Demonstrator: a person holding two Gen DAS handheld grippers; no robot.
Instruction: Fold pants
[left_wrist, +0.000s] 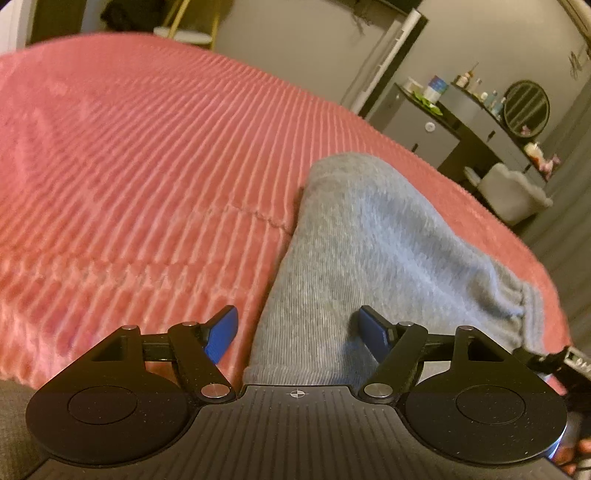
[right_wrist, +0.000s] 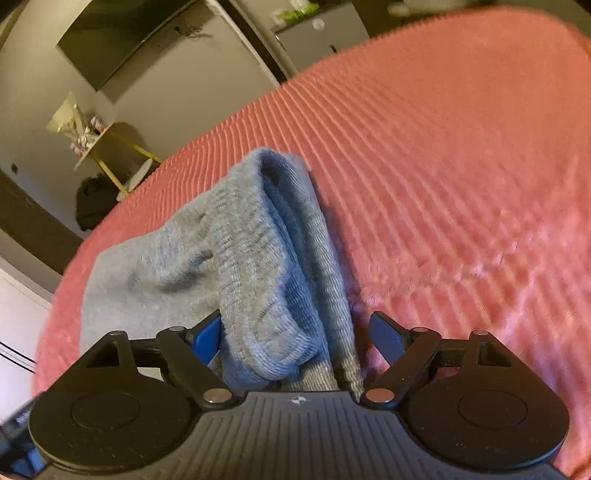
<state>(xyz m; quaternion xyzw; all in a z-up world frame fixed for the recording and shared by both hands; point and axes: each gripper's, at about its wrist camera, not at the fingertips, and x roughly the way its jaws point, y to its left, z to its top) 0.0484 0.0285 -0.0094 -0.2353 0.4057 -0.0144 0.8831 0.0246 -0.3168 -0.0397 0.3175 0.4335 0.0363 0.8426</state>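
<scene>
The grey pants (left_wrist: 369, 251) are seen lying on a bed covered by a pink ribbed blanket (left_wrist: 147, 166). In the left wrist view, the pants are bunched into a long soft heap, and a gathered cuff (left_wrist: 524, 299) is seen at the right side.

The left hand-held gripper (left_wrist: 297, 334) is held wide open. The cloth runs up between its blue fingers (left_wrist: 221, 336), but nothing is pinched.

In the right wrist view, the pants (right_wrist: 258, 266) are seen with the thick ribbed waistband (right_wrist: 266, 295) folded over on top. The right hand-held gripper (right_wrist: 297, 339) is also spread wide. The waistband lies between its fingers and touches the left one (right_wrist: 207, 339), while the other finger stands apart from the cloth. It is not gripped.

A dark dresser (left_wrist: 472, 125) with a round mirror (left_wrist: 526, 107) is seen past the bed. Small bottles stand on it, but no writing can be read on them. Both views are a little blurred.
</scene>
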